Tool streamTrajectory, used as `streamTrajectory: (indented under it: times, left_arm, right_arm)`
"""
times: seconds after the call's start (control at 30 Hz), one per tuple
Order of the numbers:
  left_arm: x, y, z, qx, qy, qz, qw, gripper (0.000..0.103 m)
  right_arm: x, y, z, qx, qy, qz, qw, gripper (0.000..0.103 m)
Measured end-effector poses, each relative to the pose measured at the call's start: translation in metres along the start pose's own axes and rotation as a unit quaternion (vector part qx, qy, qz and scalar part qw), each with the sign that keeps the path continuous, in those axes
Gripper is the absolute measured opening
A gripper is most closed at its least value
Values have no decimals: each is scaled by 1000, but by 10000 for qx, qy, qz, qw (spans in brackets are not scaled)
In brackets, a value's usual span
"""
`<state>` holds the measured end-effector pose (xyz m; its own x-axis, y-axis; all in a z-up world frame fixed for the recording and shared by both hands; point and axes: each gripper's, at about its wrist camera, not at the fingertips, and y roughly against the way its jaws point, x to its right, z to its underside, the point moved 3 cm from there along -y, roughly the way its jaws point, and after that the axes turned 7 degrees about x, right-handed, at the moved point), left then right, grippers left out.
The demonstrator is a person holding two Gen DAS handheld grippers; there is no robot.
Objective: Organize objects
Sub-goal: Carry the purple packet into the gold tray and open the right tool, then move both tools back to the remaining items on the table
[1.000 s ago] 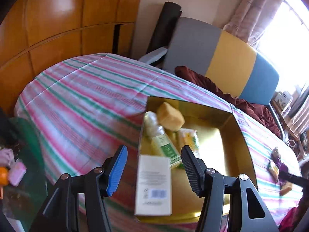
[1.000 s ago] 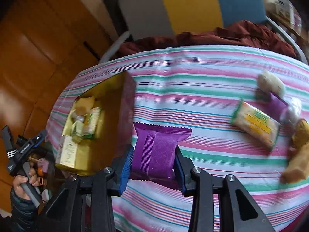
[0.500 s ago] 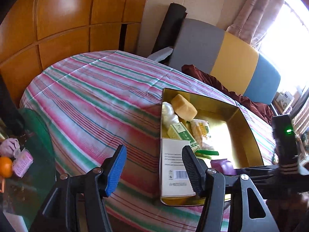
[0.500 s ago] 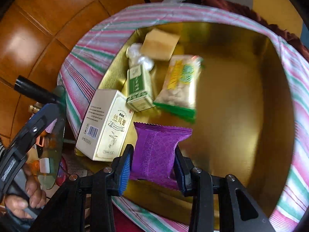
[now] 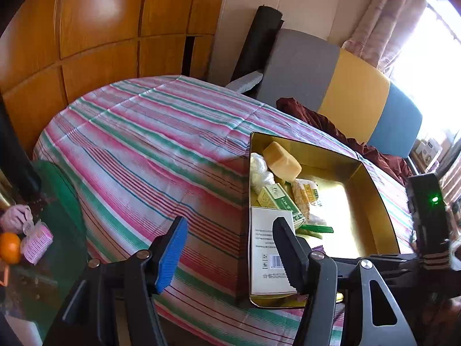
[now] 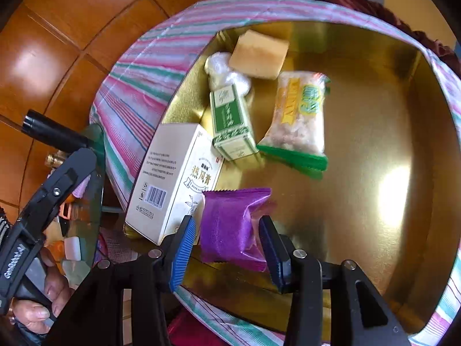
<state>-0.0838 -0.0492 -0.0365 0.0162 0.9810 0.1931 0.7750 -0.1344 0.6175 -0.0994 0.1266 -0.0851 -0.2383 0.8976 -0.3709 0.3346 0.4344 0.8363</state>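
Observation:
A gold box [image 5: 371, 201] [image 6: 389, 132] sits on the striped tablecloth. In it lie a white carton [image 6: 175, 178] [image 5: 266, 256], a green carton [image 6: 230, 124], a yellow-green snack bag [image 6: 299, 118], a tan cake [image 6: 259, 54] and a clear wrapped item [image 6: 224, 72]. My right gripper [image 6: 227, 245] is open over the box's near end; a purple packet [image 6: 230, 225] lies between its jaws, free of both pads. My left gripper [image 5: 230, 245] is open and empty, above the tablecloth at the box's left wall.
The round table [image 5: 149, 150] has a pink, green and white striped cloth. A green glass side table [image 5: 54, 225] with an orange [image 5: 10, 248] stands at the left. Wooden wall panels and a grey-yellow-blue chair back [image 5: 345, 95] lie behind.
My right gripper carried the purple packet from the tablecloth over into the gold box, then opened and let it go. My left gripper drew back to the left, staying open.

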Motion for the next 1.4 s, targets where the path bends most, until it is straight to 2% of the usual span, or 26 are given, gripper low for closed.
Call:
streamTrajectory:
  times: [0.23, 0.43, 0.63, 0.83, 1.0, 1.13, 1.3, 1.4]
  left_arm:
    - [31, 17, -2, 294, -595, 42, 9978, 67]
    - [67, 24, 2, 284, -1017, 270, 9940, 69]
    - [108, 29, 9, 245, -1438, 596, 9875, 70]
    - [148, 31, 18, 152, -1827, 845, 9794, 70]
    - [180, 31, 27, 64, -2110, 1052, 9718, 70]
    - [204, 29, 35, -26, -2340, 1217, 9646, 71]
    - [235, 27, 47, -183, -2581, 1416, 9555, 72]
    - [253, 21, 54, -375, -2659, 1532, 9510, 72]
  right_arm:
    - [33, 54, 7, 600, -184, 157, 9979, 46]
    - [73, 100, 14, 1133, -450, 488, 9913, 46]
    - [126, 142, 25, 1495, -841, 922, 9809, 46]
    - [185, 183, 37, 1849, -1318, 1356, 9644, 46]
    - [237, 220, 47, 2152, -1661, 1760, 9461, 46]
    - [284, 248, 58, 2430, -2012, 2103, 9253, 46]
    - [340, 274, 80, 2769, -2476, 2582, 8918, 46]
    - [374, 283, 104, 2983, -3148, 2567, 8637, 46]
